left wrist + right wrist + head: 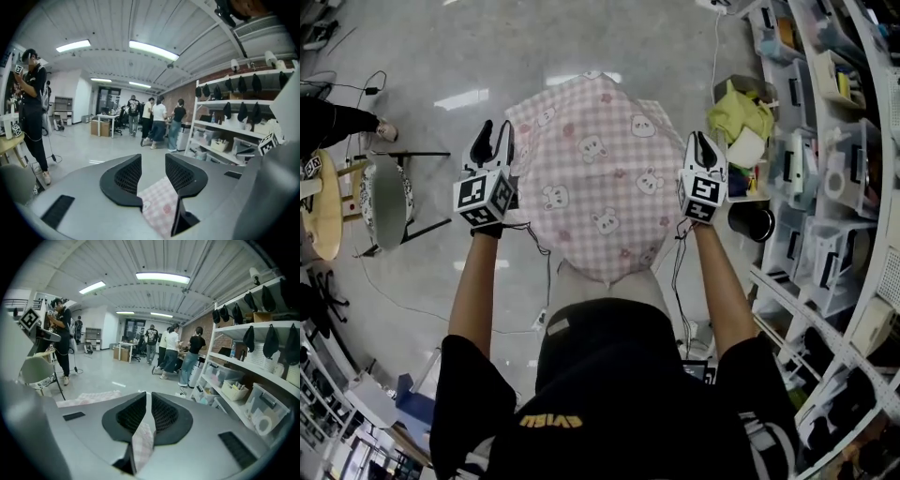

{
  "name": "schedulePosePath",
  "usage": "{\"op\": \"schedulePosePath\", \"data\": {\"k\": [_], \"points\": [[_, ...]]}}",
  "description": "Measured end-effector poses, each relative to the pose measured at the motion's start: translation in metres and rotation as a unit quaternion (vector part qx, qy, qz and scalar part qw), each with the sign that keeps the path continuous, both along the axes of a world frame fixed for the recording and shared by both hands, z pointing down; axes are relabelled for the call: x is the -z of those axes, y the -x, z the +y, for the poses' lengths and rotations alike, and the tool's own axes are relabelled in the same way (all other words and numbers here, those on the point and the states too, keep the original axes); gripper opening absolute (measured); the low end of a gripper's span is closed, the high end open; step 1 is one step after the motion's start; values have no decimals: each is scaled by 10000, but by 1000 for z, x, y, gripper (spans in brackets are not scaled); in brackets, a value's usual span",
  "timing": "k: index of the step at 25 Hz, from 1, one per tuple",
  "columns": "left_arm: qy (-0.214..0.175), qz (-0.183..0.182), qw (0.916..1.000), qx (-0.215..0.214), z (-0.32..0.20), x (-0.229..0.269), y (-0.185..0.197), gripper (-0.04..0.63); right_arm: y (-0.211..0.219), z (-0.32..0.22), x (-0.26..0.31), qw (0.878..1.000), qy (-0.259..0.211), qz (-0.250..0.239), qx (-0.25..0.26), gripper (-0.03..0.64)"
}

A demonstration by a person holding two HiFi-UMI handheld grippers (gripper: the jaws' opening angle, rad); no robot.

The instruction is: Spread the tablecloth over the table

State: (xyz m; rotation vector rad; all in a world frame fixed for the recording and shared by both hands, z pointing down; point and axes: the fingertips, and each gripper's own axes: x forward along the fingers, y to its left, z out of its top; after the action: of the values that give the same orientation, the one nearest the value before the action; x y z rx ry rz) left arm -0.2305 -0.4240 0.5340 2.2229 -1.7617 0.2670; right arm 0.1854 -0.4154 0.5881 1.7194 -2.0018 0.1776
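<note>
Black cap (598,342) sits nearest; beyond it a pink checked bunny-print tablecloth (595,187) hangs spread in the air between both tongs. The right gripper (700,142) pinches its edge tight. The left gripper (498,131) gapes wide, with cloth lying loose between its jaws. An open shelf bin (724,91) holds yellow-green fabric (739,117). Only the gripper views show a standing group of people (159,123).
</note>
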Motion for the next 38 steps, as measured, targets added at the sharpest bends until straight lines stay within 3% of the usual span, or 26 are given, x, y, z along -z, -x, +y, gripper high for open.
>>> {"op": "schedulePosePath", "data": {"k": [4, 7, 12, 17, 20, 27, 30, 33, 35, 38], "points": [[0, 311, 9984, -469, 64, 20, -37, 156, -19, 89, 15, 9998, 130, -61, -135, 11], [-18, 189, 9961, -867, 104, 19, -59, 121, -29, 140, 32, 9978, 200, -285, -563, 3], [-366, 56, 9915, -1244, 143, 44, -74, 53, -34, 187, 75, 9927, -52, -505, -1092, 3], [-423, 446, 9871, -1480, 168, 60, -80, 18, -8, 207, 109, 9930, -301, -784, -825, 2], [-466, 457, 9831, -1711, 185, 66, -101, 18, -2, 218, 120, 9931, -350, -975, -557, 2], [-722, 421, 9878, -1313, 234, 96, -156, 18, -54, 250, 149, 9913, -584, -1177, -16, 2], [-573, 468, 9944, -756, 267, 105, -151, 18, -58, 258, 151, 9868, -623, -1461, 330, 2], [-471, 564, 9973, -32, 302, 108, -151, 18, -57, 269, 129, 9810, -228, -1710, 889, 2], [-446, 558, 9974, -18, 327, 108, -171, 18, -66, 289, 118, 9792, 18, -1680, 1139, 2], [-568, 438, 9974, -53, 351, 119, -172, 18, -66, 301, 131, 9783, -95, -1627, 1277, 2]]}}
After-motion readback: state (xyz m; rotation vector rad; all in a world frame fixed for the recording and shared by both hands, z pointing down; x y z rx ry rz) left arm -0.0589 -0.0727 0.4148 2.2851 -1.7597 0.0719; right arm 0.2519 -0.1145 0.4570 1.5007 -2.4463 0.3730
